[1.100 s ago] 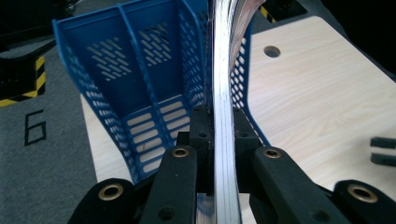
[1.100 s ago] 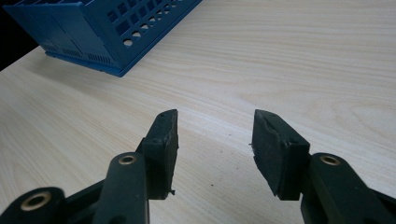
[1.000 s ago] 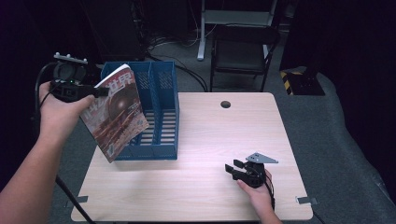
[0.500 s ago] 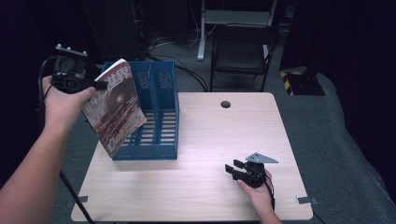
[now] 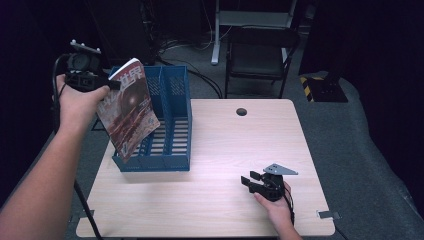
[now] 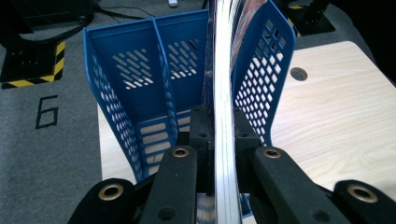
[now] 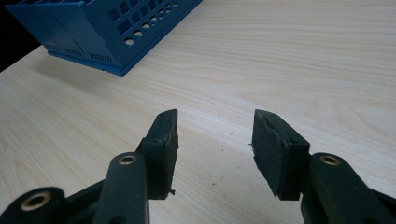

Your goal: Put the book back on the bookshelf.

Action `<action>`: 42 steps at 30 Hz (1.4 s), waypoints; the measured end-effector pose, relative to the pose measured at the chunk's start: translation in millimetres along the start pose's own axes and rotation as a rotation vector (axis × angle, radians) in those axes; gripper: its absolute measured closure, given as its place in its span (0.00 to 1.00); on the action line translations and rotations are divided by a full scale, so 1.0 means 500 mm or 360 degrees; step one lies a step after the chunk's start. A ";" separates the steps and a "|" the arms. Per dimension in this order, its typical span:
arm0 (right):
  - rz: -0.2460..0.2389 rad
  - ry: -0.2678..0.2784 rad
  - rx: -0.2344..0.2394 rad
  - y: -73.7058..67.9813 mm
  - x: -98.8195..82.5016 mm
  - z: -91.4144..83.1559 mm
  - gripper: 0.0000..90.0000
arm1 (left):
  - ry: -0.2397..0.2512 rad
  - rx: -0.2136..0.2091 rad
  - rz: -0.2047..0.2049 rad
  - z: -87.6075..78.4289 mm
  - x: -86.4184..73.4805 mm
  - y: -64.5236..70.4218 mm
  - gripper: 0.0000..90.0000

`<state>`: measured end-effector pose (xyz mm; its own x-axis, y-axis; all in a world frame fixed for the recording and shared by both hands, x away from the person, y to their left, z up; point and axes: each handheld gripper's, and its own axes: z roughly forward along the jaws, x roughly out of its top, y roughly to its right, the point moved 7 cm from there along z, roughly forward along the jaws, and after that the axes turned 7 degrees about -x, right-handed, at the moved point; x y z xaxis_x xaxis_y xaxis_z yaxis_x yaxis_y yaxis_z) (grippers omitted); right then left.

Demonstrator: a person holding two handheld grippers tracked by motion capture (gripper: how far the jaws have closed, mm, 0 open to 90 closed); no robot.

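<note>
I've got the table [image 5: 215, 150] under both claws, pale wood w/ a round hole at the far edge. On its left end, below and just right of my left claw, sits the blue rack [image 5: 167, 122], open slots facing up; in the left gripper view its perforated walls rise straight ahead of the jaws.

Magazine [image 5: 129, 107]: clamped in my left claw [image 5: 111, 84], jaws pinched together on its top edge near the corner. It hangs down from the claw at a tilt, cover toward me, lower corner over the rack's near-left side. Can't tell if it touches the rack. In the left gripper view the page edges [image 6: 223, 93] run up between the pads as a white strip, lined up w/ the rack's right slot.

Right claw [image 5: 251, 181]: resting low at the table's near right, well apart from rack & magazine, pointing left. Jaws stand apart, nothing between them, just bare wood ahead; the rack's corner is far off to its upper left.
</note>
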<state>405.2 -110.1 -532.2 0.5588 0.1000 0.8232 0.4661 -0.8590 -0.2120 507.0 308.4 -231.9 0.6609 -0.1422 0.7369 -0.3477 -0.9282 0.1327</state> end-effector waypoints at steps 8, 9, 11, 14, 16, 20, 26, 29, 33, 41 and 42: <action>0.0011 -0.0006 0.0000 0.000 0.000 -0.001 0.56 | 0.0033 0.0060 -0.0035 0.017 0.024 -0.003 0.92; 0.0010 -0.0006 0.0000 0.000 0.000 -0.001 0.56 | 0.0032 0.0065 -0.0041 0.019 0.027 -0.003 0.92; 0.0007 -0.0005 0.0002 0.000 0.000 -0.001 0.56 | 0.0047 0.0075 -0.0051 0.022 0.030 -0.003 0.92; 0.0010 -0.0004 0.0002 0.000 0.000 -0.002 0.56 | 0.0053 0.0075 -0.0085 0.030 0.037 -0.004 0.92; -0.0002 0.0008 -0.0001 0.003 0.001 -0.002 0.56 | 0.0054 0.0075 -0.0100 0.035 0.039 -0.004 0.92; 0.0012 0.0006 0.0001 0.003 0.002 -0.002 0.56 | 0.0055 0.0097 -0.0106 0.043 0.043 -0.005 0.92; 0.0004 0.0004 0.0002 0.002 0.002 -0.002 0.56 | 0.0081 0.0121 -0.0124 0.054 0.050 -0.007 0.92; 0.0007 0.0006 0.0002 0.002 0.002 -0.002 0.56 | 0.0070 0.0122 -0.0127 0.058 0.051 -0.008 0.92; -0.0004 0.0006 0.0008 0.002 0.002 -0.001 0.56 | 0.0052 0.0140 -0.0140 0.068 0.054 -0.010 0.92; 0.0001 -0.0001 0.0014 0.000 0.002 -0.001 0.56 | 0.0065 0.0158 -0.0179 0.085 0.061 -0.006 0.92; 0.0001 0.0000 0.0015 0.000 0.002 -0.001 0.56 | 0.0064 0.0156 -0.0180 0.087 0.062 -0.006 0.92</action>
<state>405.3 -110.2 -531.1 0.5590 0.0997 0.8231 0.4722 -0.8543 -0.2173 557.3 291.8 -238.4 0.6642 -0.0226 0.7472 -0.2044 -0.9669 0.1525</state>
